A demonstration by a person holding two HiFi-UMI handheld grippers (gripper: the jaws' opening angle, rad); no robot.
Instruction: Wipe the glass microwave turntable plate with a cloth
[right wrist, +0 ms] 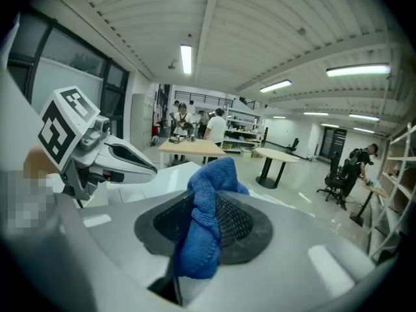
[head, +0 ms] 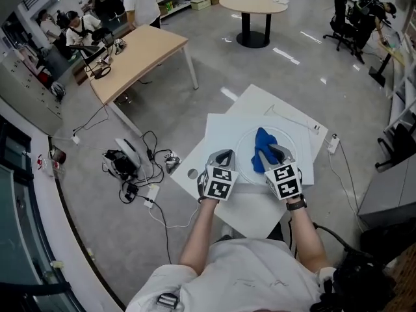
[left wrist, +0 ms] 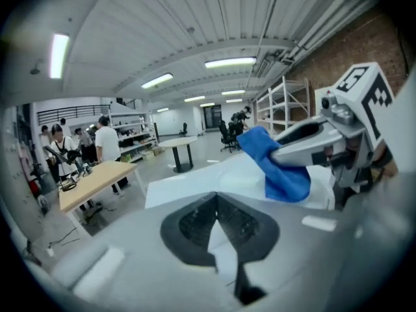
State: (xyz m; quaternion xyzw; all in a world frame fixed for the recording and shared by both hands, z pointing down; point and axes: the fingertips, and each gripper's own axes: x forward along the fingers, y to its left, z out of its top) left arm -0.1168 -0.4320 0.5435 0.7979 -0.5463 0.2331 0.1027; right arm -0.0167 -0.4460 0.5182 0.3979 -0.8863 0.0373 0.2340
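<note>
The round glass turntable plate [head: 244,160] lies flat on a white tabletop [head: 221,130]. Over the plate's middle hangs a blue cloth [head: 261,149], and my right gripper [head: 277,153] is shut on it. Seen from the right gripper view, the cloth [right wrist: 207,221] bunches between the jaws and spills over the right gripper [right wrist: 209,208]. My left gripper [head: 225,156] is at the plate's left rim, a little above the table, its jaws shut with nothing in them. In the left gripper view, the left gripper [left wrist: 218,208] points across the white surface, with the cloth [left wrist: 281,169] and right gripper [left wrist: 305,140] to its right.
A tangle of cables and a device [head: 133,166] lies on the floor to the left. A wooden table [head: 140,49] with several people around it stands at the back left. A round table [head: 253,4] and an office chair [head: 344,19] stand farther back. A power strip [head: 333,143] lies by the tabletop's right edge.
</note>
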